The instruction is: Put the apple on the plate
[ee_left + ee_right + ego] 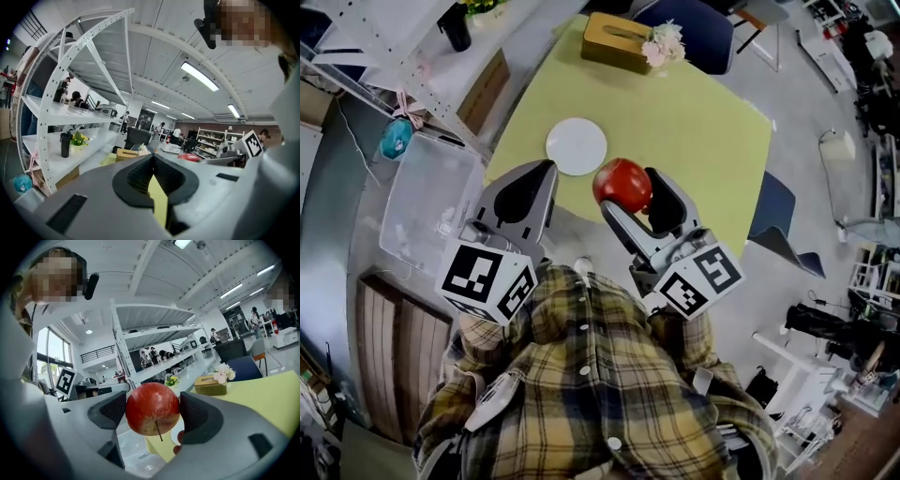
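1. Head view: the right gripper [630, 190] clamps the apple [622, 184] in the air over the table's [703, 122] near edge. The plate [577, 146] lies bare just beyond it. The lift looks done and the placing is left.
2. Left gripper view: the left gripper [153, 161] has its jaws pressed together, empty.
3. Right gripper view: the apple sits pinched between both jaws, stem down. Bare tabletop surrounds the plate, and the box [210, 384] at the far edge stands well apart.

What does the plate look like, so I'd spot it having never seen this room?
Find the yellow-green table. Near its edge closest to the person, just beyond and left of the red apple held in the right tool, lies the plate. It is the only flat, round, plain white thing there; the other item, a wooden tissue box with flowers, sits at the far edge.
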### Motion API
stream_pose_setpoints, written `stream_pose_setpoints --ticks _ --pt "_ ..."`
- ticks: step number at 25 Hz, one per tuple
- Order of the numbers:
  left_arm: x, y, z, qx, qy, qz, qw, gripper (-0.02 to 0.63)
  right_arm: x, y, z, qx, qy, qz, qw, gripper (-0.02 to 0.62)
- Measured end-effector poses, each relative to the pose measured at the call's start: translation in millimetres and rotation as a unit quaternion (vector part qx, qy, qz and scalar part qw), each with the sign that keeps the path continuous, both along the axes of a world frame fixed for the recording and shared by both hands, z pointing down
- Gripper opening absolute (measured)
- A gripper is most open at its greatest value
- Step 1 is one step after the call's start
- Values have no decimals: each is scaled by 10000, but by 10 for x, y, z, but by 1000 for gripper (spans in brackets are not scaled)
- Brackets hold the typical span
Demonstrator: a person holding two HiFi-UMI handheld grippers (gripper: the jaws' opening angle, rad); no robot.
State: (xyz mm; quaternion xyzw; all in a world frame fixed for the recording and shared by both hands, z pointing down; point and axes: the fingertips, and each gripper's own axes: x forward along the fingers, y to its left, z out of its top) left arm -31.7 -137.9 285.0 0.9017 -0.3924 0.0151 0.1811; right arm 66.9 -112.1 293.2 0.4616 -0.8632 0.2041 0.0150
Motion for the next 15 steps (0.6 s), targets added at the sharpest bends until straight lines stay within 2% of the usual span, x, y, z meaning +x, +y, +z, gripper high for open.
stream_pose_setpoints --ticks 7,15 --pt "-183 -793 53 -84 -42 473 9988 6 -198 -726 -7 -89 47 446 9990 350" --pt "-342 -1339 92 -129 -152 1056 9942 6 -173 -1261 23 -182 136 1200 9925 350"
